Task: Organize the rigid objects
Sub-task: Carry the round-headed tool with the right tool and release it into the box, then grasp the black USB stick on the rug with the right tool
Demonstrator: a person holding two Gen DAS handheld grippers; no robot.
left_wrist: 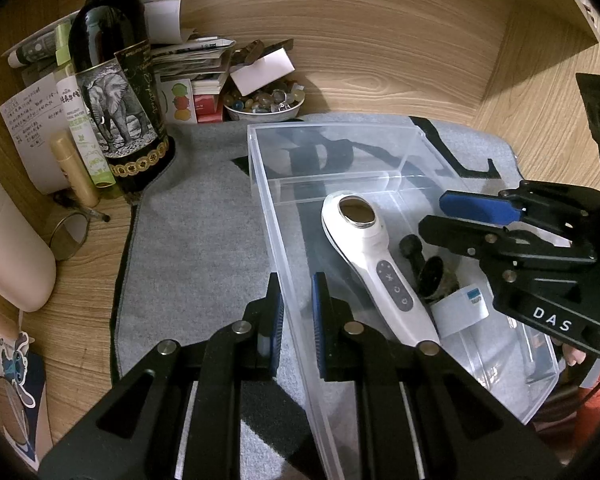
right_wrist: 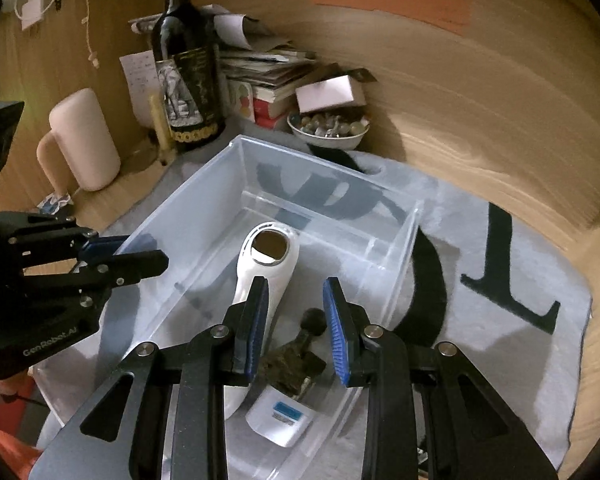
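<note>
Nearest my right lens is the right tongs (right_wrist: 296,326), blue pads parted wide and holding nothing, hanging over the near end of the clear bin (right_wrist: 396,256). Directly beneath the gap lie a dark rough lump with a black knob (right_wrist: 298,350) and a small white packet (right_wrist: 282,416); the white massager (right_wrist: 266,268) runs from under the left pad up toward the bin's divider. All three rest inside the bin's large compartment, while the small one beyond the divider looks empty.

My left tongs (left_wrist: 296,312) straddles the bin's left wall (left_wrist: 284,264), one pad outside over the grey mat (left_wrist: 196,220), one inside. The gap is narrow but not closed, and I cannot tell whether the pads touch the plastic. From that view the right tongs (left_wrist: 456,216) reaches in from the right, angled down over the lump (left_wrist: 432,272).

I judge the step to be settling items in the bin while the left side steadies it. To do it well I would firm the left grip on the wall before anything shifts, and lift the right tongs straight up so its pads clear the massager (left_wrist: 376,256) handle and the right wall.

The bin sits on the mat mid-worktop; a wine bottle (left_wrist: 116,80), papers and a bowl of stones (left_wrist: 264,102) crowd the far left corner.
</note>
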